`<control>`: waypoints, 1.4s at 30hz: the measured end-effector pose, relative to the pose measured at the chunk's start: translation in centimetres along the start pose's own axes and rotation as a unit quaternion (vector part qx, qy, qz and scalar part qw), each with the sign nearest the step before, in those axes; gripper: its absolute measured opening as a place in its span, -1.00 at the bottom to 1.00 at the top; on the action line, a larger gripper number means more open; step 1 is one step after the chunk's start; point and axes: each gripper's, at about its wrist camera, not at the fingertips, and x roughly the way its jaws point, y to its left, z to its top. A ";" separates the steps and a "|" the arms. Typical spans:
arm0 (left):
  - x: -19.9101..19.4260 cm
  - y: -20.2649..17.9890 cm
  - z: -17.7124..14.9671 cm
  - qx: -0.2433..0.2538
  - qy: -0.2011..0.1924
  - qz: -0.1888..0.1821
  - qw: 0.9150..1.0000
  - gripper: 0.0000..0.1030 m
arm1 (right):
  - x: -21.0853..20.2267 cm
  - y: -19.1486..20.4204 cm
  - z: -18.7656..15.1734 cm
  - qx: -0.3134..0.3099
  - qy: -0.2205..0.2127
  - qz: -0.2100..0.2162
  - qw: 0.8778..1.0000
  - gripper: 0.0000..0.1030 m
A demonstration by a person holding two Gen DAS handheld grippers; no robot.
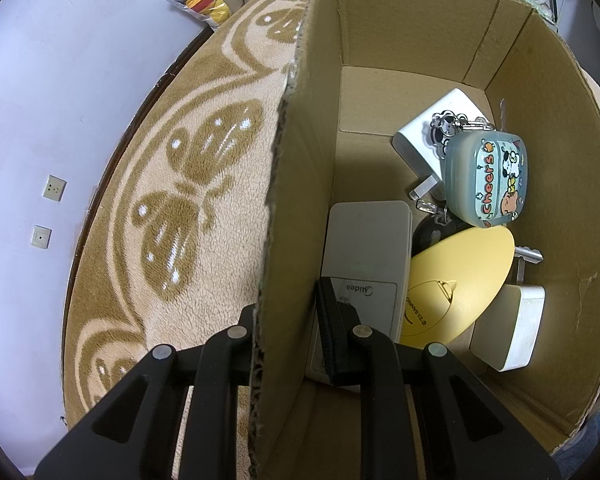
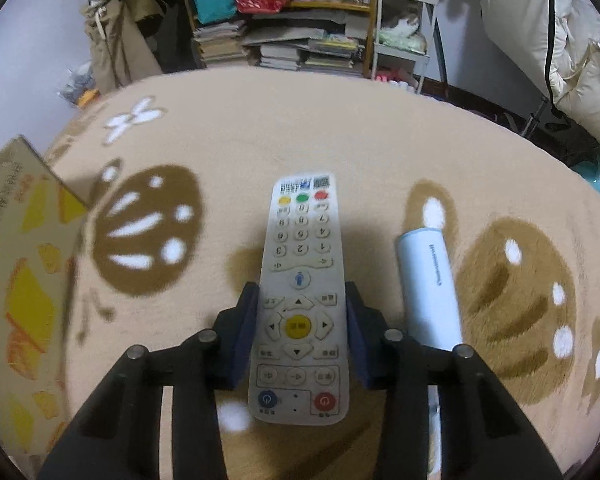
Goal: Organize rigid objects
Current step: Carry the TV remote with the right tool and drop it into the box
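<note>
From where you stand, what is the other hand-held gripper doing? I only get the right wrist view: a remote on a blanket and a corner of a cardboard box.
Observer: The left hand-held gripper is shut on the cardboard box, pinching its side wall with one finger outside and one inside.
Operator: Is anything in the box?
Observer: Yes: a white remote, a yellow oval piece, a "Cheers" case, a white charger and a key.
Operator: Is there room for my button remote?
Observer: Probably. Bare cardboard floor shows at the box's far end.
</note>
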 end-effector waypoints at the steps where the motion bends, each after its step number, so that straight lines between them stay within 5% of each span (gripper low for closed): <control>1: 0.0 0.0 0.0 0.000 0.000 0.000 1.000 -0.65 | -0.6 0.4 0.0 0.002 -0.005 0.010 1.000 -0.16; 6: 0.0 -0.1 0.0 0.001 0.000 0.000 1.000 -0.64 | -3.1 3.3 0.5 -0.012 -0.036 0.045 0.998 -0.22; 7: 0.0 -0.1 0.0 0.000 0.000 0.000 1.000 -0.64 | -3.7 3.8 0.5 -0.014 -0.044 0.046 0.998 -0.58; 9: 0.0 -0.1 0.0 0.001 0.000 0.001 1.000 -0.64 | -4.6 4.9 0.9 -0.018 -0.050 0.067 0.996 -0.64; 17: 0.0 0.0 0.0 0.001 -0.001 0.000 1.000 -0.64 | -4.9 7.4 0.7 -0.048 -0.057 0.056 0.996 -0.65; 29: 0.0 0.1 0.0 -0.001 0.000 -0.002 1.000 -0.65 | -12.8 12.5 2.2 -0.080 -0.156 0.126 0.976 -0.65; 42: 0.1 0.2 0.0 -0.003 0.001 -0.004 1.000 -0.65 | -15.0 14.9 2.0 -0.074 -0.195 0.151 0.966 -0.64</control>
